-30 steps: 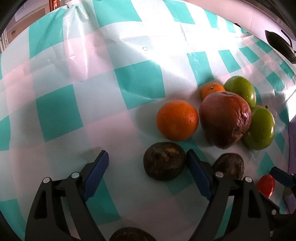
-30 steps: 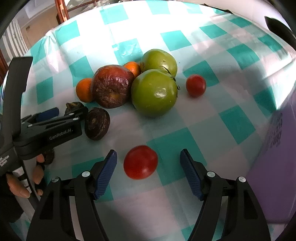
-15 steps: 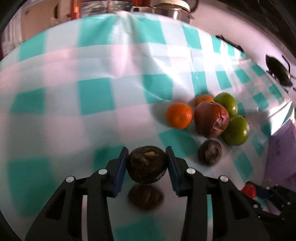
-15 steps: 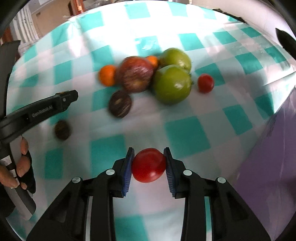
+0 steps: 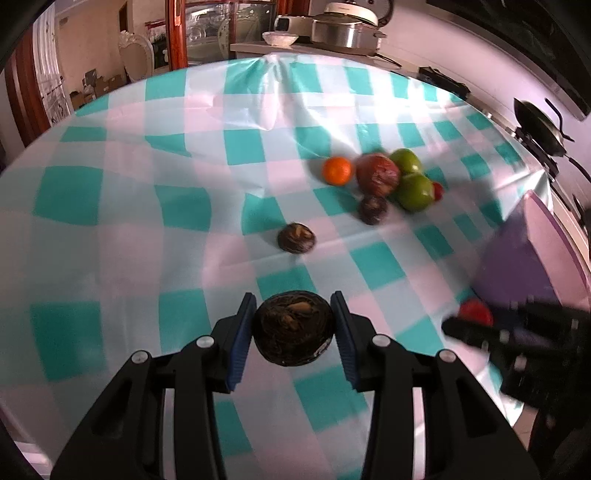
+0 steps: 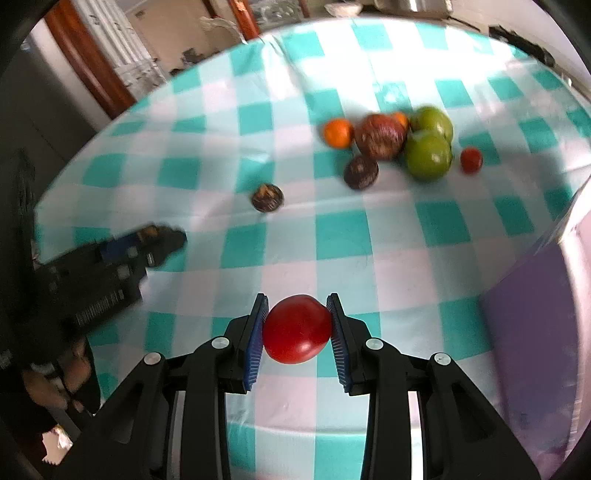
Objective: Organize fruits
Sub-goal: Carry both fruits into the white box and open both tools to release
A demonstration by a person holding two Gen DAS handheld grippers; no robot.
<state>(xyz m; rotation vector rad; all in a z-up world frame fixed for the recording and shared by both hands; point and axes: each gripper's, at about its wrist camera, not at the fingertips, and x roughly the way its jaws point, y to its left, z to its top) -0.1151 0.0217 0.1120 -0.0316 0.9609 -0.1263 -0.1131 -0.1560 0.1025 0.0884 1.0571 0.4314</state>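
My left gripper (image 5: 293,328) is shut on a dark brown wrinkled fruit (image 5: 293,332) and holds it above the checked tablecloth (image 5: 147,192). My right gripper (image 6: 297,328) is shut on a red tomato (image 6: 297,328), also lifted. Far off on the cloth lies a cluster: an orange (image 5: 336,170), a reddish-brown fruit (image 5: 377,174), two green fruits (image 5: 415,190), a small red tomato (image 6: 471,159). Two dark brown fruits (image 5: 296,238) (image 5: 373,209) lie nearer. The right gripper shows blurred in the left wrist view (image 5: 476,325).
A purple box (image 5: 524,254) stands at the table's right edge, also in the right wrist view (image 6: 535,314). Pots (image 5: 343,26) and a pan (image 5: 541,127) stand on counters beyond the table. A doorway and chair are at the far left.
Both grippers closed on their fruits, the left on the dark fruit and the right on the tomato, then lifted and pulled back from the cluster toward the near edge.
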